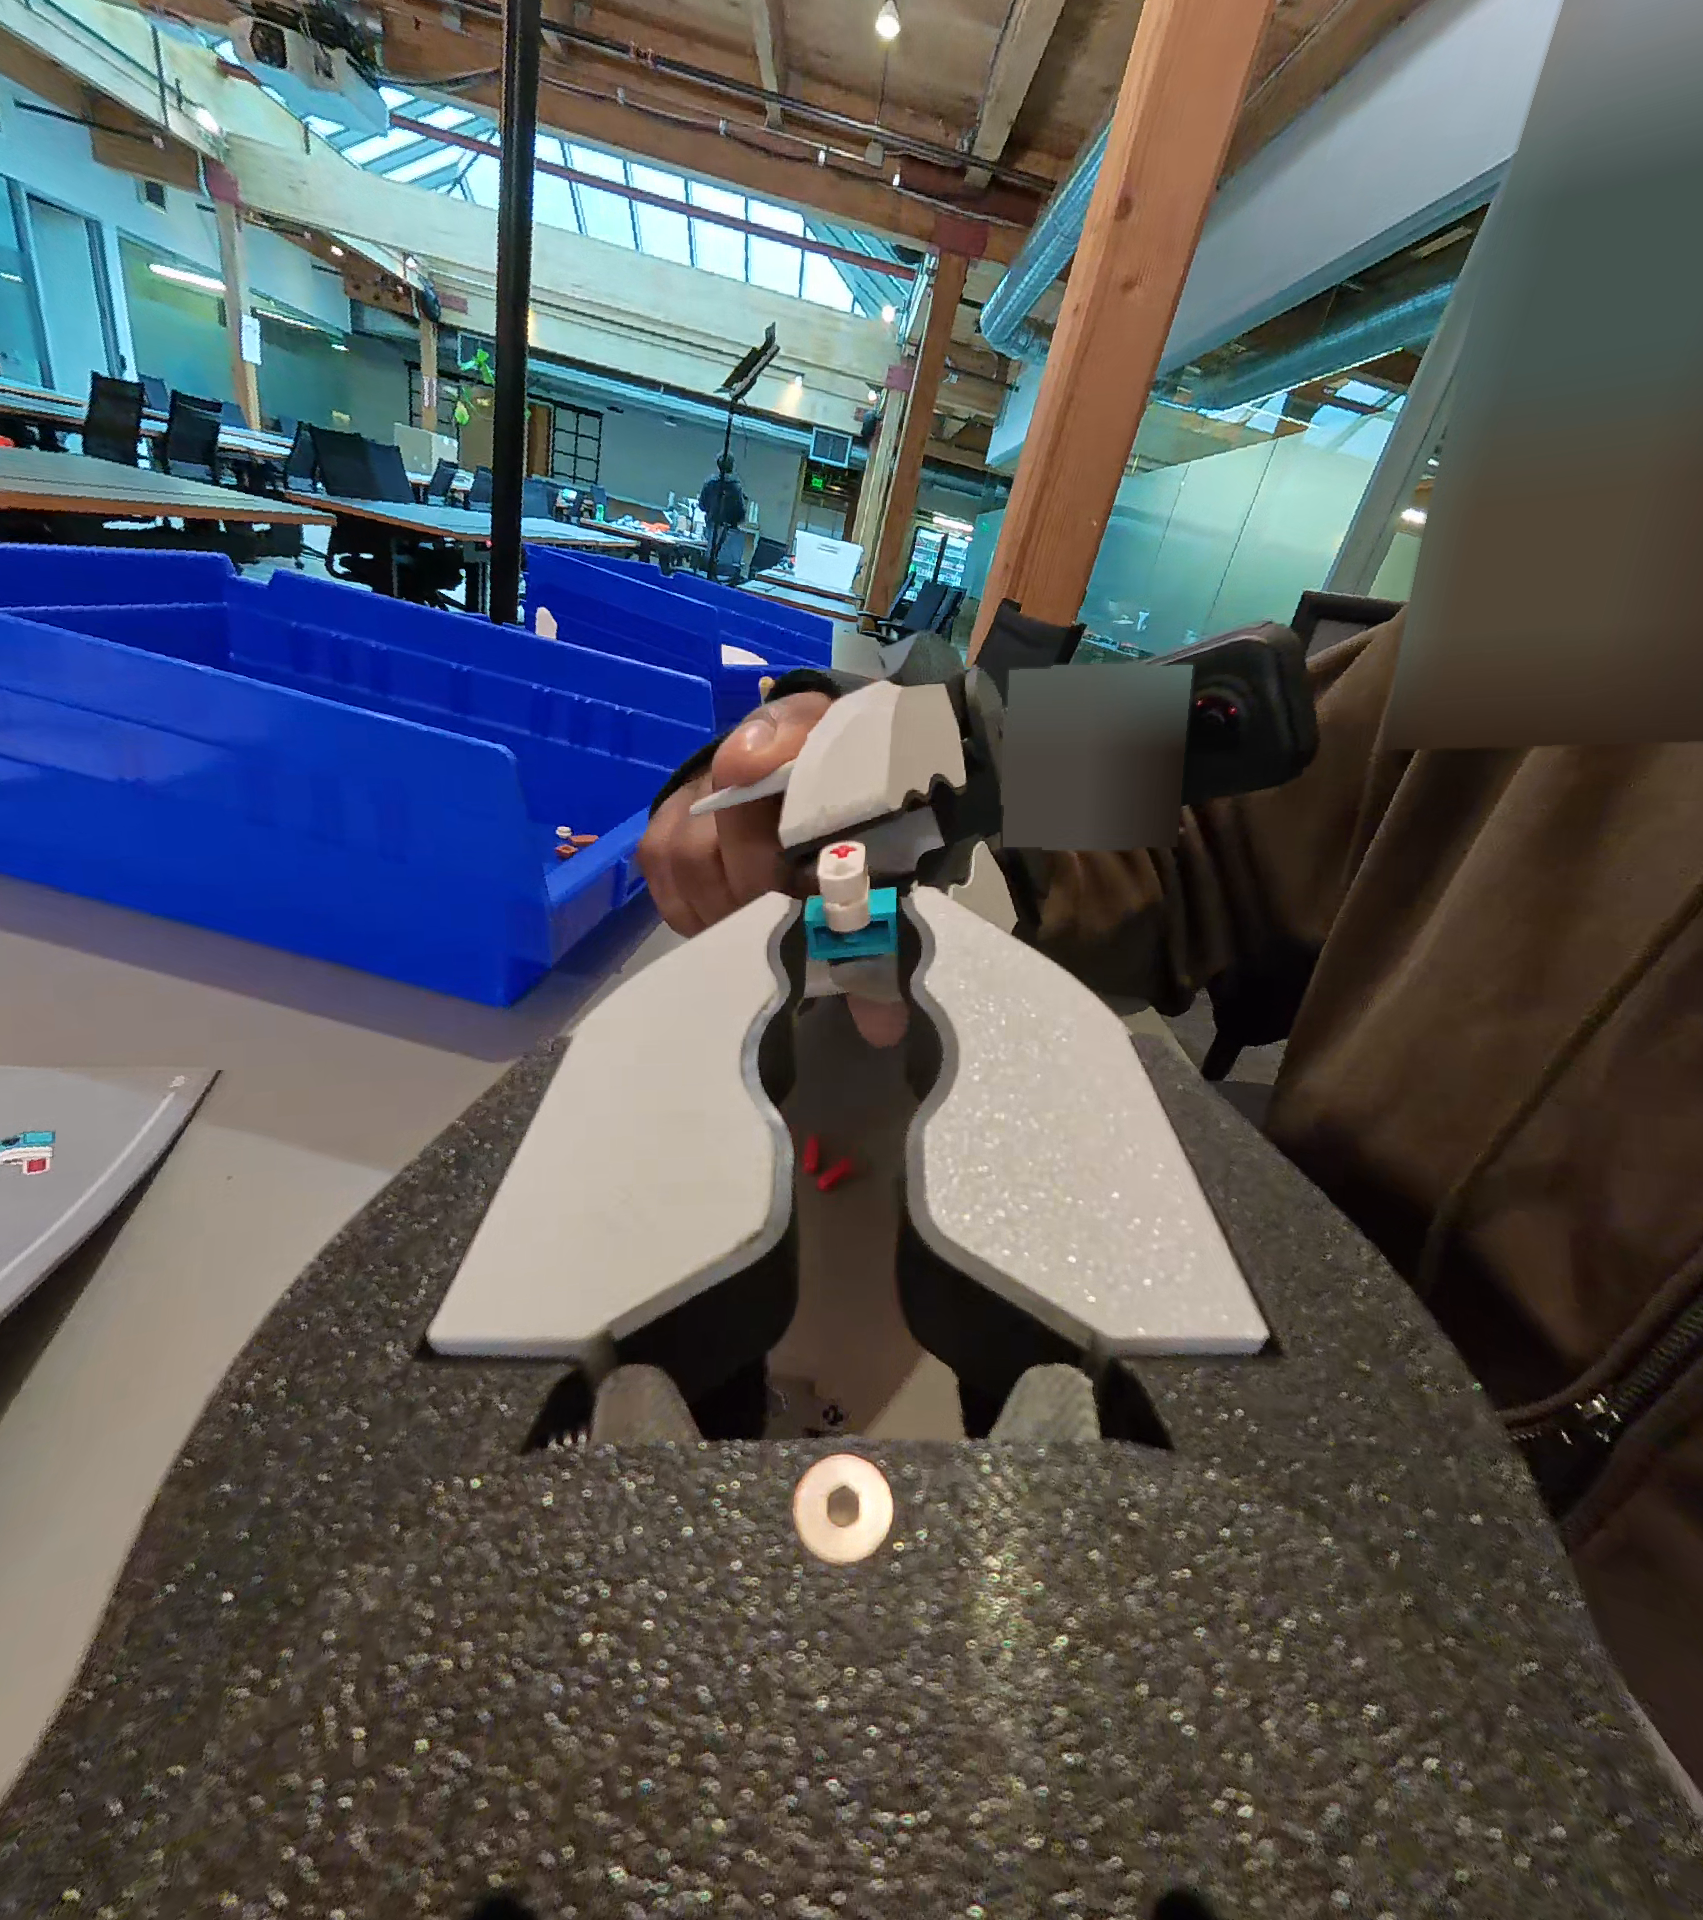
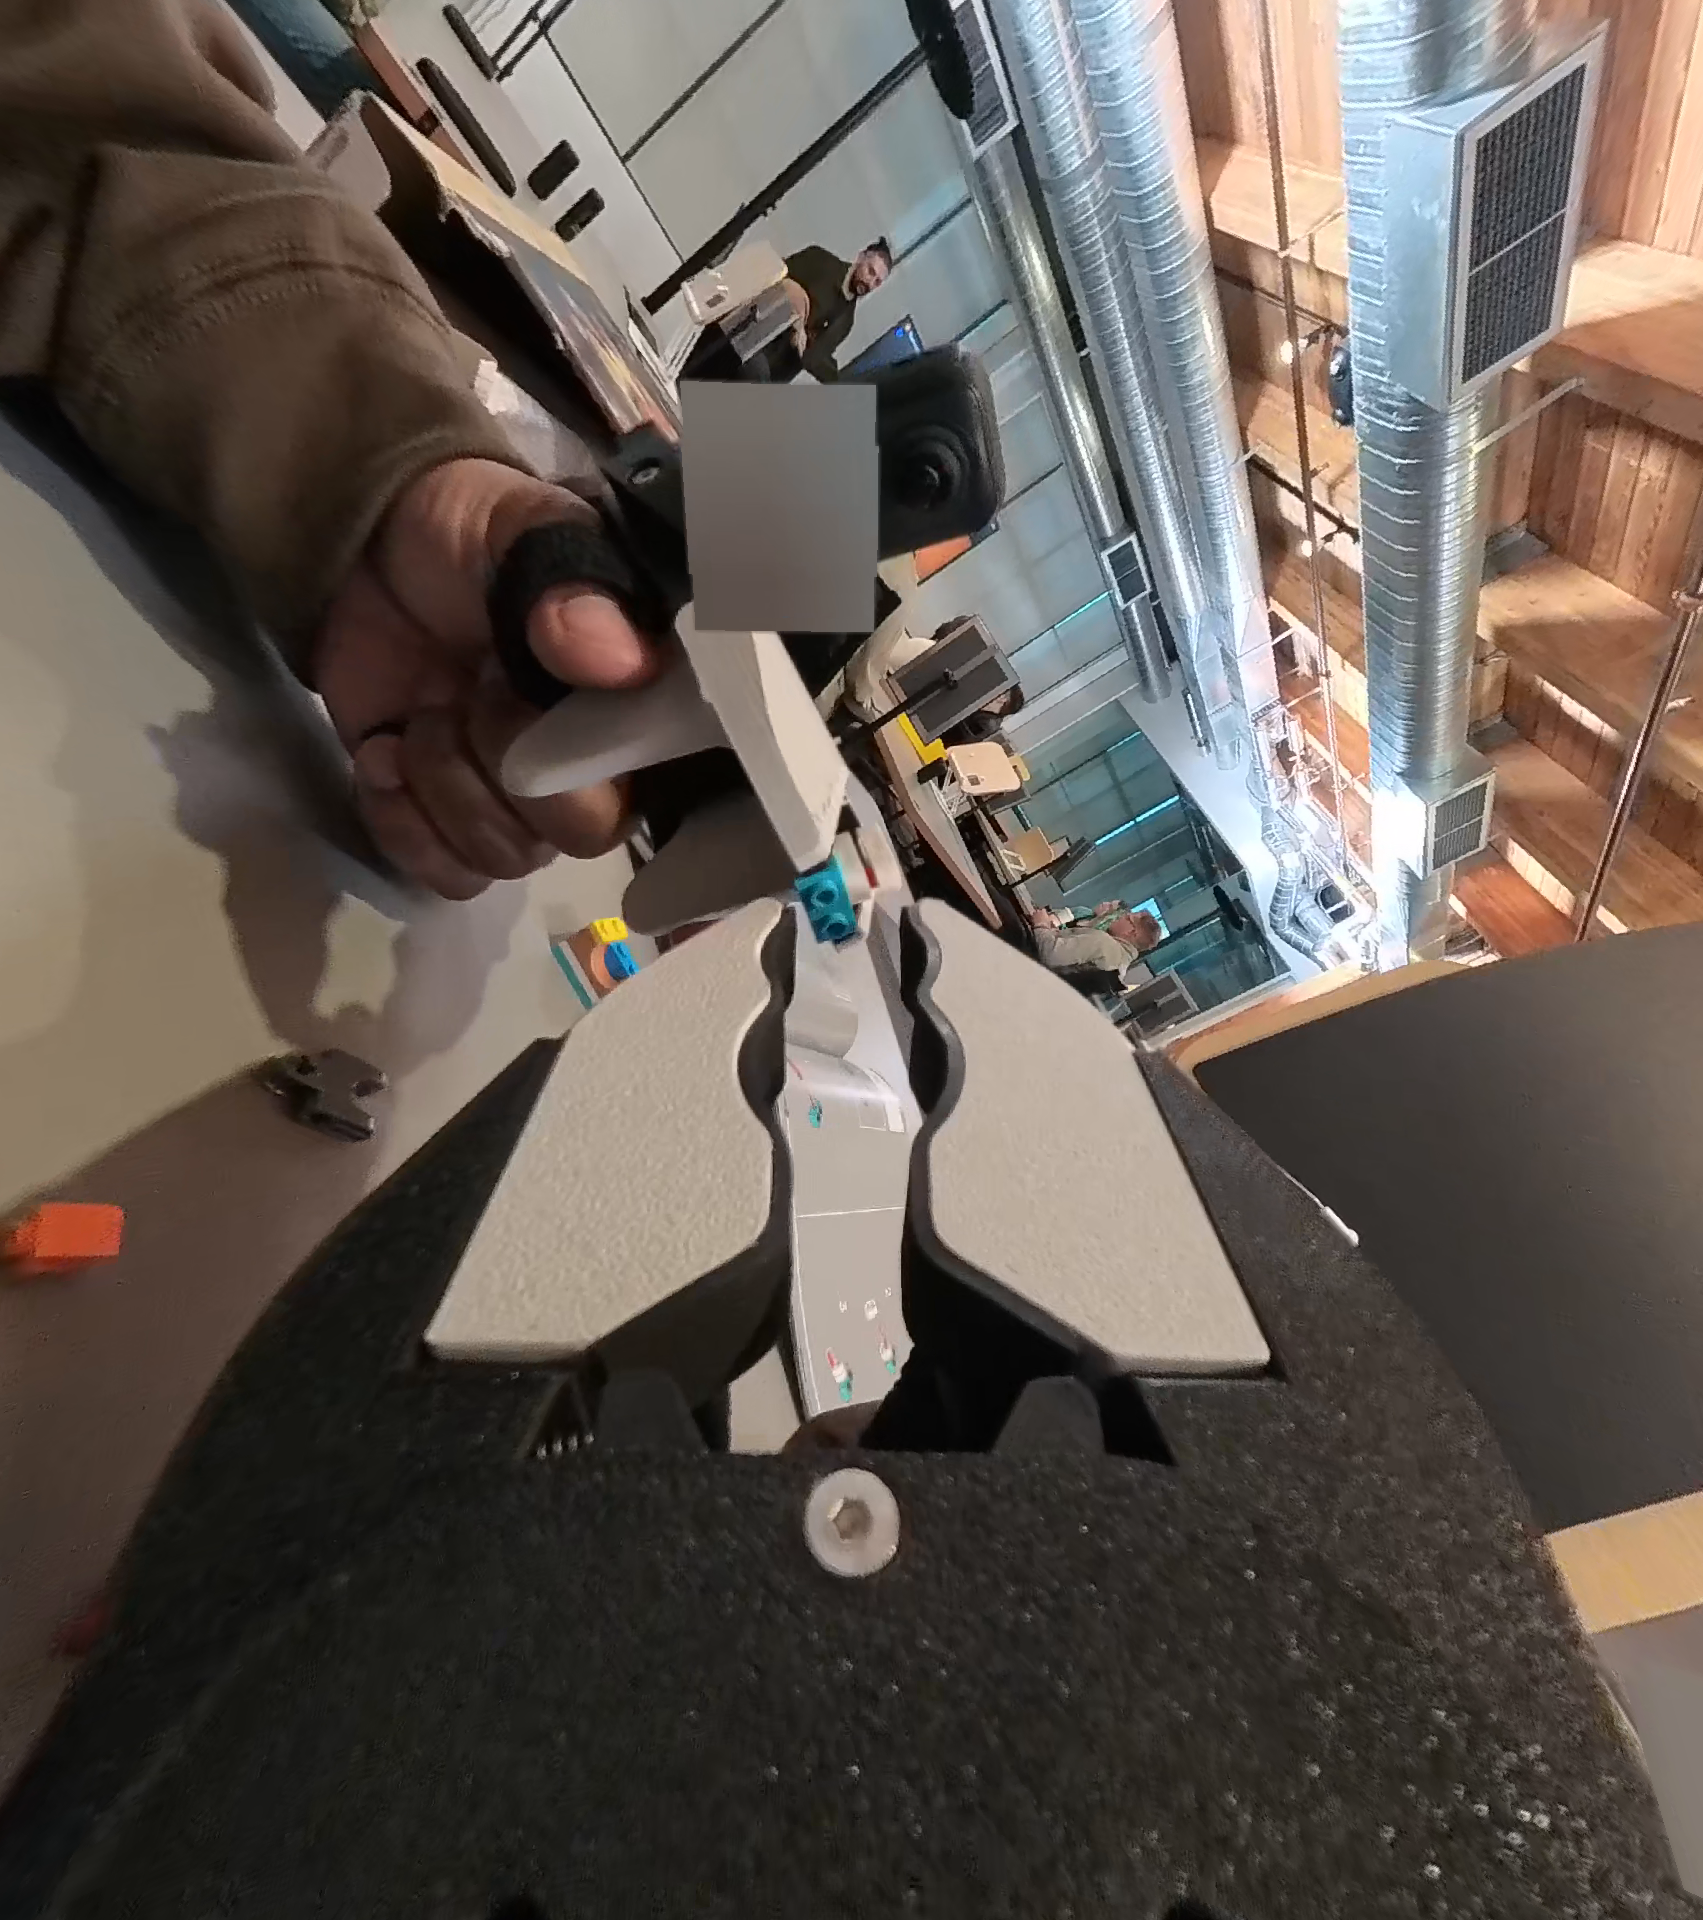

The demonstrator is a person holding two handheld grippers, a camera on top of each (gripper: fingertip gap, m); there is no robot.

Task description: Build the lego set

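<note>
Left wrist view: one teal brick [image 1: 849,933] with one white peg [image 1: 843,881] standing on it, the peg's tip marked red. The left gripper [image 1: 849,940] pinches the teal brick between its two fingertips, held up off the table [image 1: 327,1049]. The right gripper [image 1: 862,831] meets it from above, its jaws nearly together around the peg's top; whether it truly grips the peg I cannot tell. Two small red pieces [image 1: 826,1166] lie on the table below, seen through the gap between the fingers. Three blue bins [image 1: 234,748] stand at the left, a few tiny parts in the nearest. One booklet [image 1: 5,1184] lies at the left edge.

Right wrist view: the same teal brick [image 2: 826,902] and white peg [image 2: 873,860] sit just beyond the right gripper's [image 2: 842,925] narrowly parted tips, the brick clamped by the left gripper [image 2: 816,862]. One orange piece [image 2: 62,1238] and one dark piece [image 2: 327,1091] lie on the table [image 2: 47,831]; one small multicoloured build [image 2: 598,956] stands farther off.
</note>
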